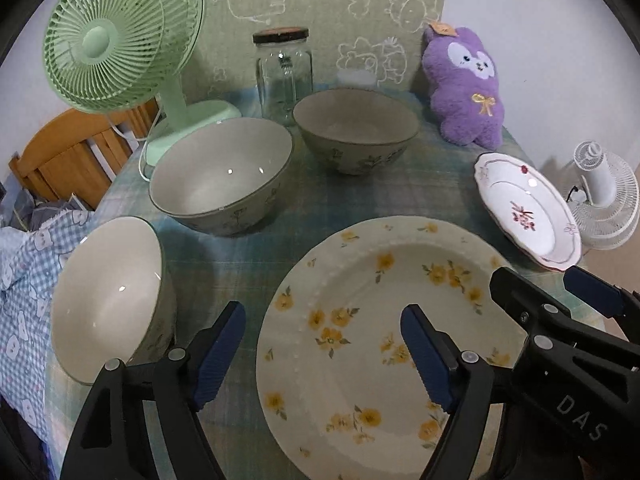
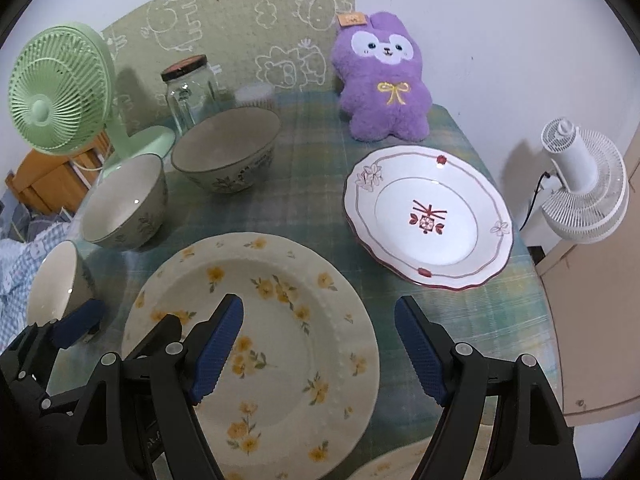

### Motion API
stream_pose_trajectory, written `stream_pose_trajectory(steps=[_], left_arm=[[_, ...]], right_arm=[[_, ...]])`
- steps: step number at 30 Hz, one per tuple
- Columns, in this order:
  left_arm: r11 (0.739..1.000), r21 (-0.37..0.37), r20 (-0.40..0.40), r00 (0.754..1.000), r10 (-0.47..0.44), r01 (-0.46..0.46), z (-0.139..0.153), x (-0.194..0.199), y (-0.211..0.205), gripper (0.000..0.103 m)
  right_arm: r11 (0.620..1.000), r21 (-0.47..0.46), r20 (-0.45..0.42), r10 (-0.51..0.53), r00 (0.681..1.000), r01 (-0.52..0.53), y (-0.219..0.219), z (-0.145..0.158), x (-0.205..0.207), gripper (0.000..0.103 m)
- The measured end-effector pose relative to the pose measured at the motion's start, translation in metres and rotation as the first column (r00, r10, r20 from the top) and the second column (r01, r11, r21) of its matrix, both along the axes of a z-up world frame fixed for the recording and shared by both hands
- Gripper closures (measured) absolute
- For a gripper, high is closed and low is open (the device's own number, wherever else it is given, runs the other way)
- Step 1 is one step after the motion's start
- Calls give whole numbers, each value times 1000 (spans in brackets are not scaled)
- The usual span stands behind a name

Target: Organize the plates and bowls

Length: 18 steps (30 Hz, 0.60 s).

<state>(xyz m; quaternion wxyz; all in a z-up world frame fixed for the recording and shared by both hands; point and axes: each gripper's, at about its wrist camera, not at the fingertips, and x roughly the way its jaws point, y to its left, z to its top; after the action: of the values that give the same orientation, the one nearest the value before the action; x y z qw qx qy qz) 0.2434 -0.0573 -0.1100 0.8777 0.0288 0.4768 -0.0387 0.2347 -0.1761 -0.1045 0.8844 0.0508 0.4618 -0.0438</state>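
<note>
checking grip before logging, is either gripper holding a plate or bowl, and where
Nothing is held. The left gripper and right gripper are both open above the yellow plate.

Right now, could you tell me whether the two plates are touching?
Apart. The right wrist view shows tablecloth plainly between the yellow plate and the red plate.

ahead of the gripper, plain white wall (image 2: 500, 40) behind a green doodle-printed cloth (image 2: 248, 28); far left, wooden chair (image 1: 76, 152); underneath, plaid tablecloth (image 2: 320, 152).
</note>
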Motion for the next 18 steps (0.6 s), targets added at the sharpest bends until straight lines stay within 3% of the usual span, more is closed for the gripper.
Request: stream_pose_trajectory(steps=[18], left_arm=[[999, 38, -89, 996, 16, -12, -35, 20, 0, 30]], right_arm=[[999, -23, -125, -33, 992, 30, -1, -42, 22, 22]])
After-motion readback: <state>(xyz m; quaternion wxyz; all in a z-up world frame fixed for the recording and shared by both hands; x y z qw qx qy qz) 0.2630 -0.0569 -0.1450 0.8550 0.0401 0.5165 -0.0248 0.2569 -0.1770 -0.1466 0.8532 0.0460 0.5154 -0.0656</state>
